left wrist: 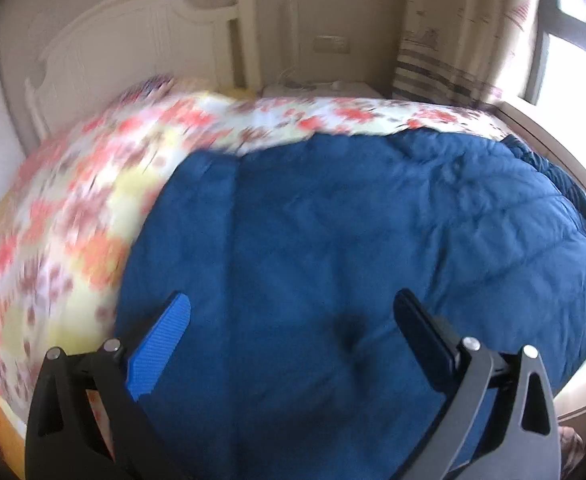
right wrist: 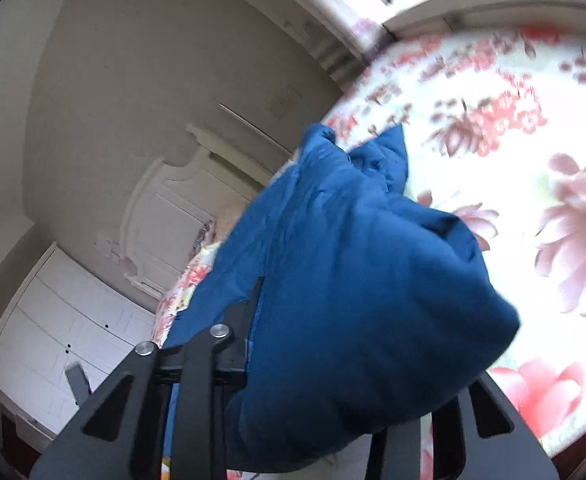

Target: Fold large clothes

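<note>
Your L jaws stand wide apart w/ nothing between them, the left gripper (left wrist: 293, 312) hanging just above the blue padded coat (left wrist: 333, 240). Your R jaws are clamped on a thick bunch of that same coat, the right gripper (right wrist: 333, 360) mostly buried under fabric, so only the near-side finger (right wrist: 253, 312) shows beside the bundle.

Beyond both sets of jaws is the bed (left wrist: 73, 220), floral cover, w/ the coat spread across it; ahead of the L jaws it lies fairly flat, quilted, a dimple right between them. From the R jaws the gathered end billows up and drapes forward onto the cover.

Handling, as I judge it: bulky but light, soft, puffy, shell prob. a bit slick, so it'll spring back and slide rather than crease. Take hold at an edge or corner w/ a deep bite thru the padding, not the shell alone. L jaws want the near hem below them.
</note>
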The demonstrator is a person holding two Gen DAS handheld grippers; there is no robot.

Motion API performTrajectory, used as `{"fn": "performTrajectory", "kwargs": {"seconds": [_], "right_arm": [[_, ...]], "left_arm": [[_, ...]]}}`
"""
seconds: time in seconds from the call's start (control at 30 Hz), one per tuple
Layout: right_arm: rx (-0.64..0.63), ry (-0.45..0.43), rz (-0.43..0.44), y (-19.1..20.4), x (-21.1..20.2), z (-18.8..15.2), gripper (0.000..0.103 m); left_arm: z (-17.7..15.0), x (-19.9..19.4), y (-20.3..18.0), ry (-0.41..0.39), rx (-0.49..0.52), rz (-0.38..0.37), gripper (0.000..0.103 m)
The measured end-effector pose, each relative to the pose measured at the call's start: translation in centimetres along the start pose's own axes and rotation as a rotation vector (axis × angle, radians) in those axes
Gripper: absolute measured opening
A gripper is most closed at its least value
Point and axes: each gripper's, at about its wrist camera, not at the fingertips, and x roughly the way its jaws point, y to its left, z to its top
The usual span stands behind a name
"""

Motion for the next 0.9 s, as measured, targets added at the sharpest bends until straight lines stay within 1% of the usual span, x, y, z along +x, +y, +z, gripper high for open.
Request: {"fn": "performTrajectory", "kwargs": {"seconds": [0.07, 0.13, 0.17, 0.2, 0.23, 0.27, 0.3, 0.33, 0.4, 0.43, 0.47, 0.5, 0.57, 0.6, 0.63, 0.67, 0.7, 0.73, 0.77, 0.8, 0.83, 0.87, 0.9], "right_arm": [[-0.067, -0.027, 0.007, 1.4, -1.0, 0.1, 0.036], [-0.122, -0.051, 0.01, 2.6, -1.8, 0.3, 0.035], [-0.141, -0.062, 0.01, 3.1, -2.3, 0.4, 0.035], [-0.151, -0.07, 0.01, 3.4, -2.6, 0.5, 0.035], [-0.158, -0.08, 0.01, 3.6, -3.1, 0.8, 0.035], [-0.158, -0.094, 0.007, 3.7, -3.6, 1.2, 0.035], [-0.155, -0.105, 0.005, 3.7, -3.7, 1.7, 0.035], [-0.149, -0.124, -0.002, 3.6, -4.2, 2.1, 0.035], [-0.149, -0.139, -0.019, 3.4, -4.5, 2.9, 0.035], [-0.166, -0.143, -0.033, 3.8, -4.6, 3.2, 0.035], [-0.19, -0.143, -0.041, 4.3, -4.6, 3.2, 0.035], [-0.23, -0.143, -0.051, 5.1, -4.5, 3.1, 0.035], [-0.351, -0.153, -0.064, 8.0, -4.2, 2.3, 0.036], [-0.443, -0.162, -0.069, 10.3, -4.1, 1.8, 0.036], [-0.518, -0.169, -0.073, 12.1, -3.9, 1.1, 0.036], [-0.619, -0.175, -0.075, 14.6, -3.6, 0.3, 0.036], [-0.694, -0.176, -0.074, 16.5, -3.3, -0.5, 0.036], [-0.817, -0.172, -0.067, 19.5, -2.6, -2.1, 0.036], [-0.909, -0.167, -0.059, 21.7, -2.0, -3.5, 0.036], [-0.999, -0.16, -0.048, 23.8, -1.4, -5.3, 0.036], [-1.116, -0.137, -0.037, 26.2, 0.0, -7.5, 0.036], [-1.223, -0.11, -0.031, 28.0, 1.4, -9.9, 0.036], [-1.358, -0.066, -0.027, 29.8, 3.3, -13.3, 0.036]], "left_arm": [[2.1, 0.6, -2.8, -0.027, 0.059, 0.013, 0.101], [4.1, 1.7, -5.0, -0.031, 0.092, 0.016, 0.101], [5.0, 2.5, -6.3, -0.01, 0.109, 0.011, 0.101], [5.6, 3.1, -7.5, 0.03, 0.133, 0.007, 0.1], [5.8, 3.3, -8.7, 0.053, 0.158, -0.008, 0.1], [5.5, 3.0, -9.9, 0.05, 0.188, -0.023, 0.1], [4.7, 2.6, -11.5, 0.034, 0.237, 0.007, 0.1], [3.8, 2.1, -12.4, 0.024, 0.256, 0.023, 0.1], [1.4, 0.6, -13.1, -0.01, 0.262, 0.01, 0.1], [0.3, -0.4, -13.0, -0.031, 0.261, -0.008, 0.1], [-0.8, -1.4, -12.9, -0.053, 0.267, -0.039, 0.1], [-2.2, -2.4, -12.8, -0.073, 0.293, -0.082, 0.1], [-4.7, -4.5, -12.3, -0.101, 0.37, -0.153, 0.1], [-5.4, -5.1, -11.8, -0.097, 0.383, -0.184, 0.1], [-6.0, -6.1, -10.3, -0.078, 0.367, -0.239, 0.1], [-6.2, -6.9, -8.3, -0.067, 0.316, -0.288, 0.1], [-6.1, -7.7, -6.1, -0.073, 0.251, -0.311, 0.099], [-5.9, -8.8, -2.9, -0.103, 0.16, -0.301, 0.099], [-5.6, -9.8, -0.2, -0.135, 0.094, -0.265, 0.099], [-5.3, -10.8, 2.7, -0.174, 0.026, -0.213, 0.099], [-5.1, -12.4, 7.1, -0.234, -0.085, -0.129, 0.099], [-5.2, -13.6, 10.2, -0.27, -0.168, -0.072, 0.099], [-5.4, -14.4, 12.1, -0.287, -0.218, -0.042, 0.098]]}}
